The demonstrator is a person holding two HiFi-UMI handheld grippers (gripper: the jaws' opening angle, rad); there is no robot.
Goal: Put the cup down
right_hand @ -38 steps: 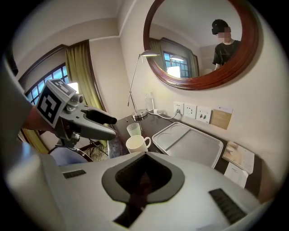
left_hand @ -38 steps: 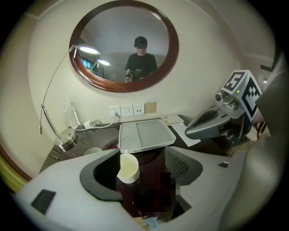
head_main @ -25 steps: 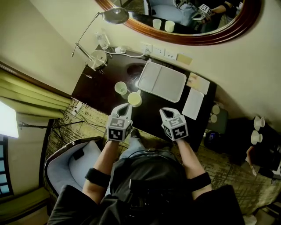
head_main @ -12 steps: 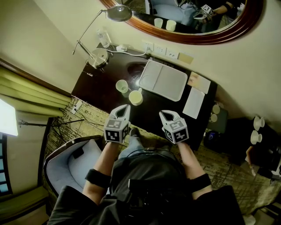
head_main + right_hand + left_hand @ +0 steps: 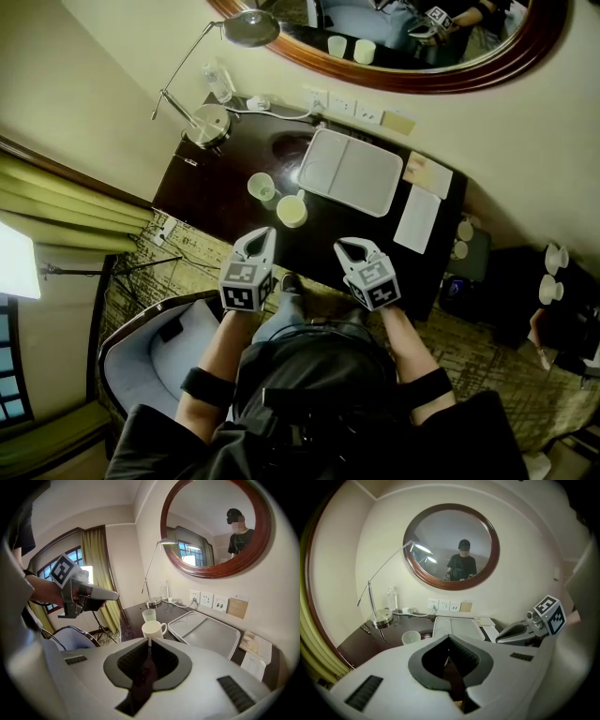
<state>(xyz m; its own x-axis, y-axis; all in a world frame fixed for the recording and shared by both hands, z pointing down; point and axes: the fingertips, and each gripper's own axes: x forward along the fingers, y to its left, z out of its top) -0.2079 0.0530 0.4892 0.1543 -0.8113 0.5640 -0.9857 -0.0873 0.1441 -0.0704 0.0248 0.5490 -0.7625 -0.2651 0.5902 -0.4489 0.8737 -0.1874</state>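
On the dark desk [image 5: 217,187] the cup [image 5: 292,211] now stands alone. My left gripper [image 5: 265,232] has pulled back below it, closed and empty, so the cup is down.

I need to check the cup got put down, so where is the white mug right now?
In the head view, the white mug stands on the dark desk, right of the clear cup and off the grey tray's near left corner.
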